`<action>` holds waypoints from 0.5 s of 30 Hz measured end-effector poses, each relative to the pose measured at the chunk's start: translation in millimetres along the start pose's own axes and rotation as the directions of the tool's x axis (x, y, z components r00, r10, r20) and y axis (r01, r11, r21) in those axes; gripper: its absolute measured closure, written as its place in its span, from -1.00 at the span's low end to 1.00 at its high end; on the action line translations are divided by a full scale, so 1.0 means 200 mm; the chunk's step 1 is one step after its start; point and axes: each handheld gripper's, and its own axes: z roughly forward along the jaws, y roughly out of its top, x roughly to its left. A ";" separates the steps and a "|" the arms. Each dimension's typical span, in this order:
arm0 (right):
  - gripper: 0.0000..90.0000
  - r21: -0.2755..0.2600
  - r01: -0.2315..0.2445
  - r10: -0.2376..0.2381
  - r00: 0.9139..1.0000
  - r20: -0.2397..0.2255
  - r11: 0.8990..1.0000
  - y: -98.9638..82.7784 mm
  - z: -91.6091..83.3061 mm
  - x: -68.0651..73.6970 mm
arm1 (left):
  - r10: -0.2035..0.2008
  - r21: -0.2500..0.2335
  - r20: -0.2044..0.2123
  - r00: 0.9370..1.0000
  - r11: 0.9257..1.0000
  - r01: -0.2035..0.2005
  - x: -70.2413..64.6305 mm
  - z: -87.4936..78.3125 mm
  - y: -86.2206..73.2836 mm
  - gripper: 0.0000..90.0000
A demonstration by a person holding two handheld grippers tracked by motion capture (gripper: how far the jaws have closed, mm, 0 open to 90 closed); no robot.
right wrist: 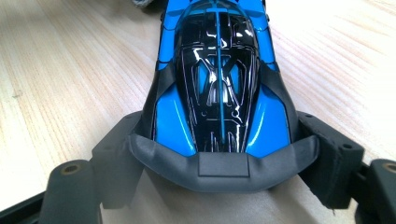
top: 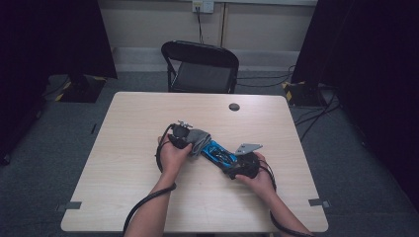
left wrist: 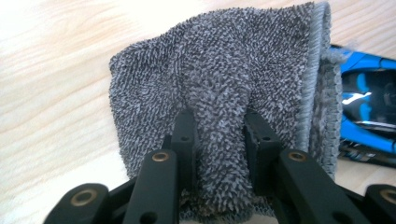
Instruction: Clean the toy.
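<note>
High view: your left tongs (top: 184, 134) and right tongs (top: 236, 165) meet near the middle of the pale wood tabletop (top: 128, 148), with a grey cloth (top: 198, 138) and a blue toy car (top: 220, 154) lying between them.

Item 1, grey cloth: looped terry with a stitched hem. In the left gripper view the cloth (left wrist: 224, 102) lies on the tabletop (left wrist: 51, 84), and your left tongs (left wrist: 218, 135) are clamped on a raised fold of it, the pile bulging up between the two black jaws.

Item 2, blue toy car: glossy blue body, black canopy, dark grey wing at the near end. In the right gripper view the car (right wrist: 217, 88) rests on the tabletop (right wrist: 70, 84), pointing away from you. Your right tongs (right wrist: 219, 154) grip it across the rear, one jaw against each flank just ahead of the wing. Its far end reaches the cloth; whether the two actually touch is probably hidden by the frame edge.

Item 3, surroundings: a black folding chair (top: 200, 66) stands beyond the far edge, and a small dark round disc (top: 234, 106) sits near that edge.
</note>
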 end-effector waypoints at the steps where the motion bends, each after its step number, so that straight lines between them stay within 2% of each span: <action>1: -0.47 0.000 0.000 0.000 1.000 0.000 1.000 0.00 0.00 0.00 | -0.004 -0.002 0.000 1.000 1.000 0.004 0.01 0.00 -0.01 0.55; 10: -0.47 -0.001 0.001 -0.001 1.000 0.000 1.000 0.00 0.00 0.00 | -0.018 -0.001 -0.015 1.000 1.000 0.018 0.08 -0.08 -0.08 0.55; 15: -0.47 -0.001 0.001 -0.001 1.000 0.000 1.000 0.00 0.00 0.00 | -0.013 -0.007 -0.006 1.000 1.000 0.013 0.09 -0.12 -0.13 0.55</action>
